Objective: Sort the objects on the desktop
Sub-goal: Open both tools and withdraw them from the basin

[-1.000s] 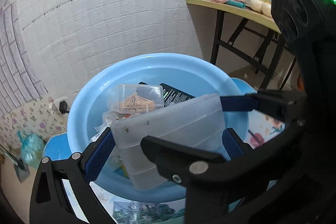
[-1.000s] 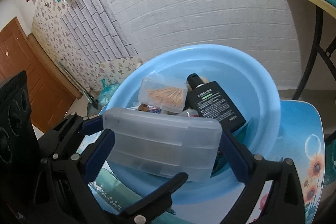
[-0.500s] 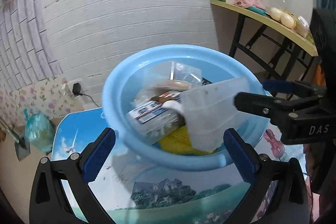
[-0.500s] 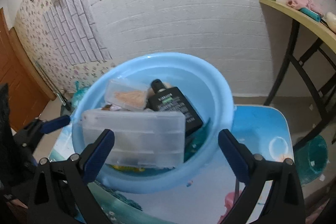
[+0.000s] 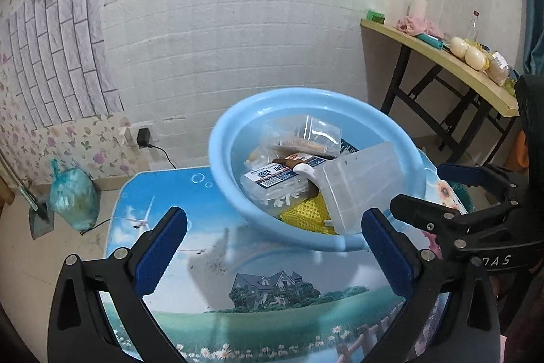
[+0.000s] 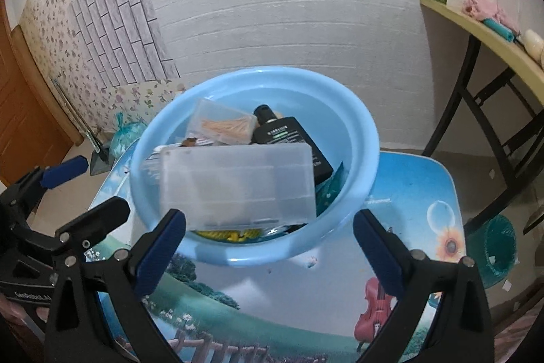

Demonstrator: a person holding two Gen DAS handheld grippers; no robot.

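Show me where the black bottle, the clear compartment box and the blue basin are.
black bottle (image 6: 289,135), right wrist view, on its label face
clear compartment box (image 6: 238,184), right wrist view, middle of its lid
blue basin (image 6: 360,159), right wrist view, on its right wall

We see our left gripper (image 5: 272,227) spread wide and empty just short of the blue basin (image 5: 221,159), where a frosted plastic box (image 5: 360,189) leans among packets.

Bare tabletop (image 5: 238,264) before crowded basin (image 5: 224,138)
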